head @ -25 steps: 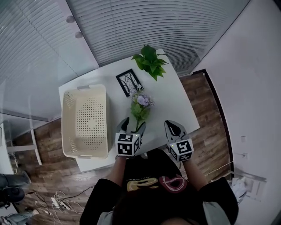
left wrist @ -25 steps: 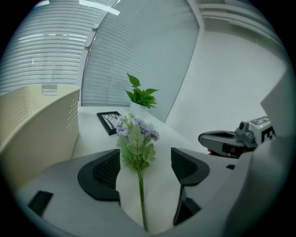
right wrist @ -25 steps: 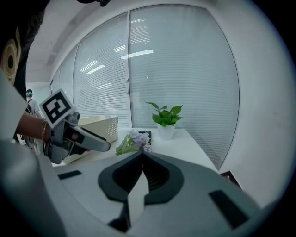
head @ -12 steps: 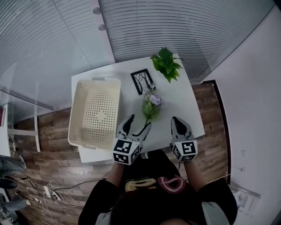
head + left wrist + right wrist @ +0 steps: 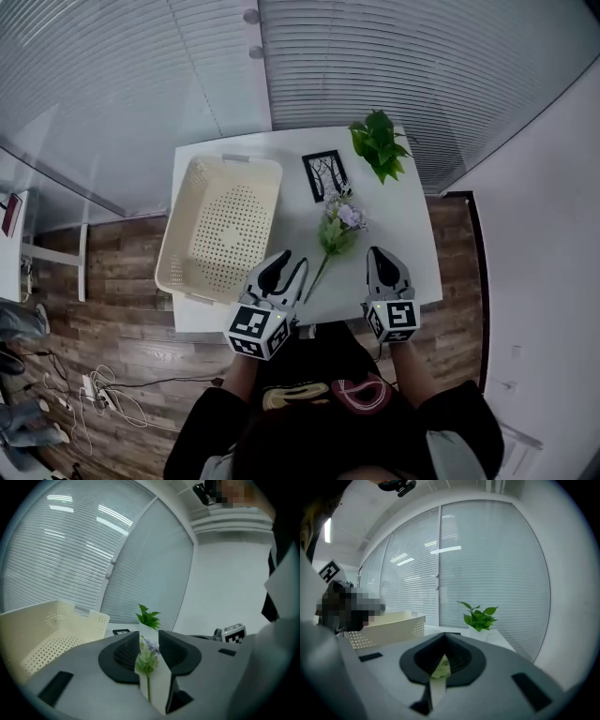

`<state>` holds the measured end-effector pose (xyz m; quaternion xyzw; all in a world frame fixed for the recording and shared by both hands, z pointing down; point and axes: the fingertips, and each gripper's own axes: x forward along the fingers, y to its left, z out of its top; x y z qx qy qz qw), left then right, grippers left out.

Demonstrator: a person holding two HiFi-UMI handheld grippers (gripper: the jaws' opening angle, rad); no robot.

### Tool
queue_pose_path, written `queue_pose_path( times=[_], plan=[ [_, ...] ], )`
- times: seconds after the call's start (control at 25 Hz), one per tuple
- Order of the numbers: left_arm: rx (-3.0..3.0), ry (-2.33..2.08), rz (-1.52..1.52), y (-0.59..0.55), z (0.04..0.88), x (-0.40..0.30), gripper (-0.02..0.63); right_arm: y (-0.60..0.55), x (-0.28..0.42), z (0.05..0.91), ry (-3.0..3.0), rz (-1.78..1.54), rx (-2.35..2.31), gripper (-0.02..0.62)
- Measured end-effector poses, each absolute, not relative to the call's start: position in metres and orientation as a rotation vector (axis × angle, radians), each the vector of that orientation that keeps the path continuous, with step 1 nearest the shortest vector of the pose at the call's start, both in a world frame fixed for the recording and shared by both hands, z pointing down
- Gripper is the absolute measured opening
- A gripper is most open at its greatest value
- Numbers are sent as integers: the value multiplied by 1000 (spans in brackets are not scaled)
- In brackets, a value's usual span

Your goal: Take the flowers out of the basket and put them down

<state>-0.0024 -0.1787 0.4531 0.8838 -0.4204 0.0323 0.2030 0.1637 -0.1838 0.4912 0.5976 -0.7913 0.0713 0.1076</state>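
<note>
- Nearest the camera, at lower centre of the head view, the left gripper [image 5: 286, 268] hangs above the near edge of the white table [image 5: 403, 234]. Its jaws have just been closing and now stand partly apart with nothing pinched. In its own view only the tabletop and the distant stem show through the gap.
- To its right, the right gripper [image 5: 384, 263] is clenched, tips meeting. A pale green scrap shows through the slit beneath them in its own view, probably foliage lying beyond, though that is hard to tell.
- Between the two grippers and a little further back lie the flowers [image 5: 337, 230]. They rest on the table outside the basket, with the stem end near the left gripper and the lilac blooms pointing away.
- They look light, soft and easily crushed. The bare lower stem is the safest place to take hold, gently.
- Left of the flowers sits the cream perforated basket [image 5: 225, 220], with nothing in it.
- Beyond are a small black picture frame [image 5: 325, 174], a leafy potted plant [image 5: 380, 145] at the far corner, then window blinds.
</note>
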Motion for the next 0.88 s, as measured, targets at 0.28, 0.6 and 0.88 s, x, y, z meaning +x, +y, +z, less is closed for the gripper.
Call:
queue_pose_path(
  times=[0.28,0.6,0.88],
  plan=[
    [2431,-1269,49,-179,446,-16,25,-188,155,494,-2344,219,1731,9],
    [2459,-1338,120,-177,450,-18,18,-189,159,490,-2325,212,1734,8],
    [2475,-1351,155,-174,447,-15,17,-184,160,490,-2312,209,1725,8]
  ],
)
